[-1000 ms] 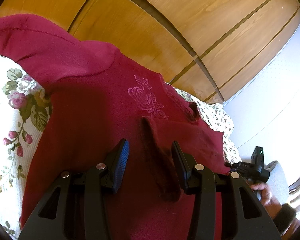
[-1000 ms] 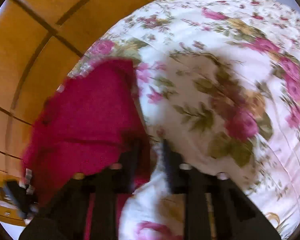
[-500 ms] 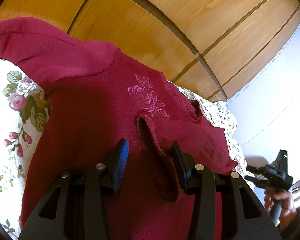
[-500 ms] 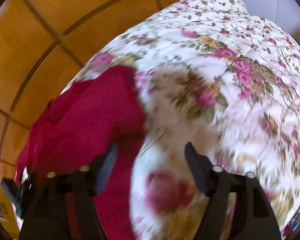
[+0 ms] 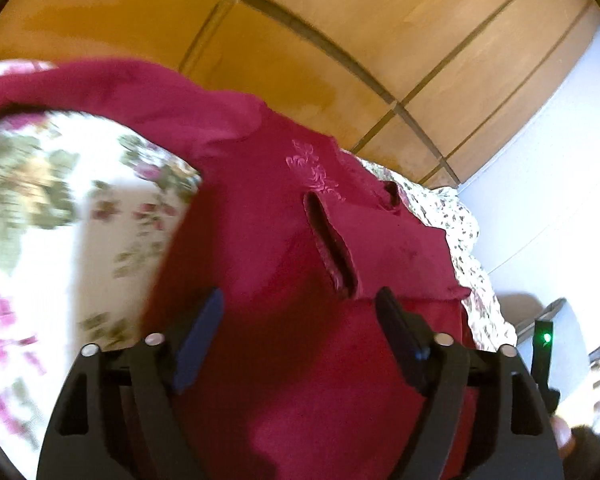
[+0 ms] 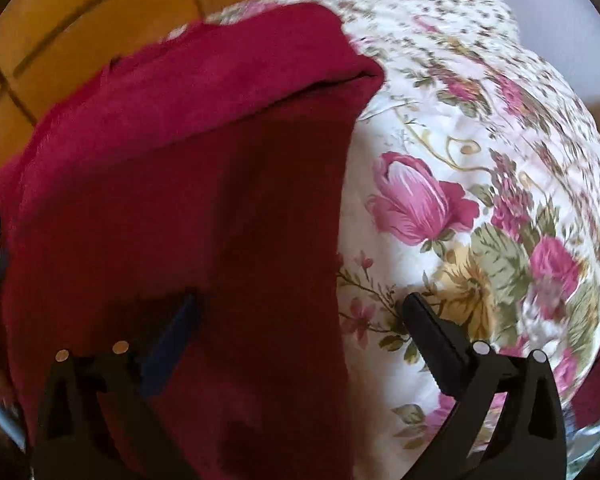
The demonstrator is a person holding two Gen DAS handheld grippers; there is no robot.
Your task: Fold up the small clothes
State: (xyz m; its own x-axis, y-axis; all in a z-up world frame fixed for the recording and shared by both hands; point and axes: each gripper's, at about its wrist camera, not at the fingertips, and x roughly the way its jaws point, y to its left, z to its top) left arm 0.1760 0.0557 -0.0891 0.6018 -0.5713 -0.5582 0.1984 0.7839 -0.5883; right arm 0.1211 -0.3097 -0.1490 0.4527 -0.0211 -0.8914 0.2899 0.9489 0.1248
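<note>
Left wrist: red sweater (image 5: 268,240) flat, neck pointing away

Both wrist cameras look down close along their fingers, sharing the red garment (image 5: 268,240) (image 6: 180,200) on the floral bed (image 5: 60,240) (image 6: 480,160).

Motion blur smears the floral bedspread (image 5: 40,208) at left of the left-wrist frame; the red sweater's (image 5: 284,360) hem is cut off by the bottom edge.
</note>
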